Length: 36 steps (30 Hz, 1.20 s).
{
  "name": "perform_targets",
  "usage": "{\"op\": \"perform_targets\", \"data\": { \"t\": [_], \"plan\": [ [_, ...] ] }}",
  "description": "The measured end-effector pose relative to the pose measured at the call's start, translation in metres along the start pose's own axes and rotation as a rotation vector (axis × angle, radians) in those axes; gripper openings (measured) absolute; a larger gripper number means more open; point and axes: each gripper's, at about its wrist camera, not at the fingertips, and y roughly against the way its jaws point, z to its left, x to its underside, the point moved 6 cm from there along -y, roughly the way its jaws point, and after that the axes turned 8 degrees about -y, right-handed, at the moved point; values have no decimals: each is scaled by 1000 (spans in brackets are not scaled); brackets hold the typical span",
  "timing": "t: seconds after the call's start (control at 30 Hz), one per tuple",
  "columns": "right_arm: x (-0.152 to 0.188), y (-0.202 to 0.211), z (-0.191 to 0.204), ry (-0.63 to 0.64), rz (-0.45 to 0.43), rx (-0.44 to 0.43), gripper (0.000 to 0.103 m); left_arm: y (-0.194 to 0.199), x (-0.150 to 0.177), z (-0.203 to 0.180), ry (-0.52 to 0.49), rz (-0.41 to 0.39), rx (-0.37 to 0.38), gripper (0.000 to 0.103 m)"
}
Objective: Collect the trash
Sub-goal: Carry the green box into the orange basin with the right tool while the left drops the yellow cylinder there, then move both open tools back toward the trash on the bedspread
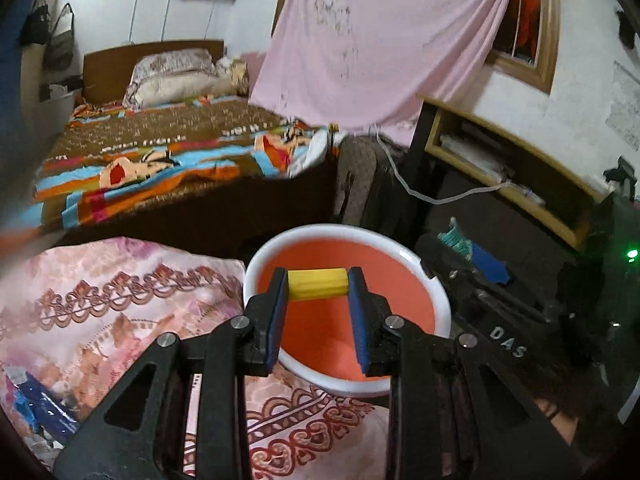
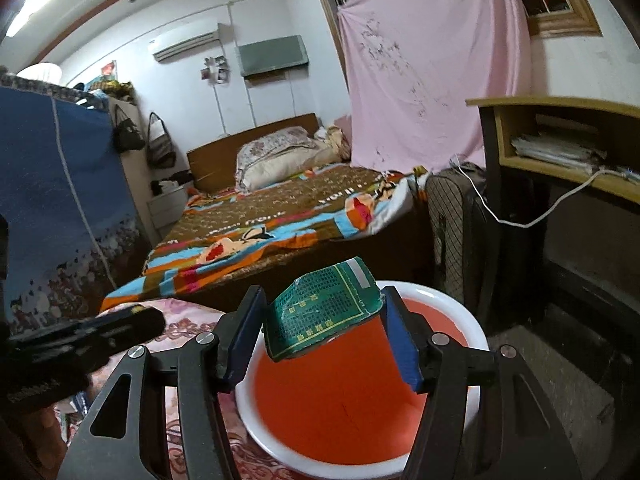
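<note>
**Both grippers loaded, over the bin**

Left gripper (image 1: 318,284): fingers (image 1: 276,312) clamped on a yellow piece (image 1: 317,284), held crosswise at the tips, above the orange interior of the white-rimmed bin (image 1: 436,300).

Right gripper (image 2: 324,316): fingers (image 2: 402,344) pinching a green wrapper (image 2: 324,312) by its two sides; wrapper is bowed and tilted, hanging over the same bin (image 2: 478,340).

Bin sits at the edge of a pink patterned cloth (image 1: 100,300), beside a dark cabinet (image 1: 520,320). Bed (image 1: 160,168) with striped blanket behind, well apart. Left gripper's body shows at the left edge of the right wrist view.
</note>
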Motion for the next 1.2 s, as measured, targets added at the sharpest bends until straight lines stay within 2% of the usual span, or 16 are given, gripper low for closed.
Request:
{"op": "perform_targets", "data": {
  "t": [0.1, 0.3, 0.37, 0.43, 0.7, 0.77, 0.87, 0.97, 1.03, 1.13, 1.2],
  "plan": [
    [1, -1, -7, -22, 15, 1, 60, -8, 2, -5, -2, 36, 8, 14],
    [4, -6, -15, -54, 47, 13, 65, -16, 3, -5, 23, 56, 18, 17],
    [5, -8, -16, -58, 53, 13, 67, -18, 3, -2, 28, 61, -2, 28],
    [5, -10, -17, -64, 59, 14, 73, -18, 3, 1, 45, 63, -10, 34],
    [5, -8, -17, -65, 50, 13, 79, -5, 3, 9, 65, 26, -64, 46],
    [3, -7, -15, -63, 41, 12, 81, 0, 2, 12, 67, 8, -84, 52],
    [1, -3, -11, -57, 22, 1, 85, 12, 1, 17, 70, -24, -124, 61],
    [0, 2, -3, -44, -2, -19, 95, 27, 3, 25, 81, -57, -177, 70],
    [-1, 7, 4, -35, -23, -38, 103, 42, 6, 34, 101, -91, -242, 76],
    [-3, 18, 17, -21, -65, -76, 103, 72, 16, 50, 147, -171, -345, 92],
    [-2, 28, 31, -1, -102, -103, 103, 90, 23, 59, 169, -217, -400, 92]
  ]
}}
